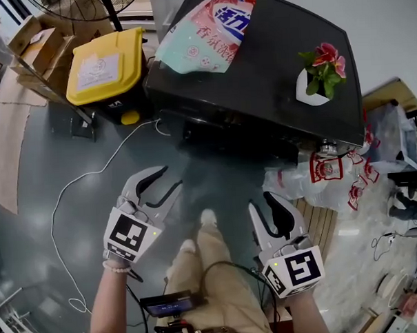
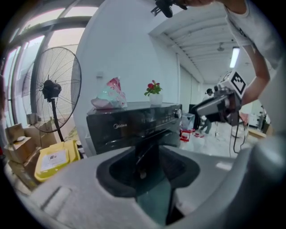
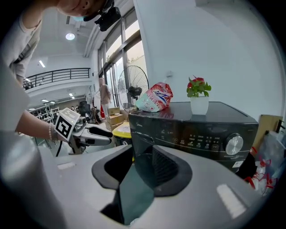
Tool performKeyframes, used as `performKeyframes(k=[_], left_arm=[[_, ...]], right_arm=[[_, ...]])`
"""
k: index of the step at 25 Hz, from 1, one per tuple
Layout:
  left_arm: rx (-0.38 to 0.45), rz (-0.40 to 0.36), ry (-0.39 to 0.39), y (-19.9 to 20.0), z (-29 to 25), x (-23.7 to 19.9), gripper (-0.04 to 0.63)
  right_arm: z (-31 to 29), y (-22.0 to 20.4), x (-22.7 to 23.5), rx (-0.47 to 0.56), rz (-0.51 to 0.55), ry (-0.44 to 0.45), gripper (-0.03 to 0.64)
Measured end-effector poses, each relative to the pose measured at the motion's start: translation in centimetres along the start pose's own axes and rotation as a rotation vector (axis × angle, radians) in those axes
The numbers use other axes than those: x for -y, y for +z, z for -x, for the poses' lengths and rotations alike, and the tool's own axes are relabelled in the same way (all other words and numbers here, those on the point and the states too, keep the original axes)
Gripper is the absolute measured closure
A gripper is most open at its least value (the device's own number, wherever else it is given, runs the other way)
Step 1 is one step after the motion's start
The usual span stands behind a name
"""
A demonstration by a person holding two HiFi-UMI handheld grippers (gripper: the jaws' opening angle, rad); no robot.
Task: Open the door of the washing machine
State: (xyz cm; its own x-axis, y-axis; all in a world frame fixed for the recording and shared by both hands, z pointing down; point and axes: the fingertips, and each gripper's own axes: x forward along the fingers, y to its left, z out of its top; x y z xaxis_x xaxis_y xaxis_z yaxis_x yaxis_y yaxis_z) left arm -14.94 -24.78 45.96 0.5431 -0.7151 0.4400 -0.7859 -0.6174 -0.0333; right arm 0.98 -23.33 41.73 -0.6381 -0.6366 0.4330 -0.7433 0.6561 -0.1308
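a yellow-lidded bin is seen on the floor just beside the left side of the washing machine. the left gripper is held over the floor, its 2 jaws spread with nothing between them, pointed at the machine's dark front and well apart from it. on the machine's top, a detergent bag lies at the back left corner and a potted plant is set by the right edge. the right gripper is likewise held parted and empty.
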Motion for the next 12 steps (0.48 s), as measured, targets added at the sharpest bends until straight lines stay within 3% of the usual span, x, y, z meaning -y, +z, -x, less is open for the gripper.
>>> performKeyframes(k=[12], left_arm=[[-0.063, 0.032, 0.026, -5.5, -5.6, -2.9, 0.428]], right_arm=[[-3.1, -2.1, 2.1, -0.008, -0.004, 0.012, 0.495]])
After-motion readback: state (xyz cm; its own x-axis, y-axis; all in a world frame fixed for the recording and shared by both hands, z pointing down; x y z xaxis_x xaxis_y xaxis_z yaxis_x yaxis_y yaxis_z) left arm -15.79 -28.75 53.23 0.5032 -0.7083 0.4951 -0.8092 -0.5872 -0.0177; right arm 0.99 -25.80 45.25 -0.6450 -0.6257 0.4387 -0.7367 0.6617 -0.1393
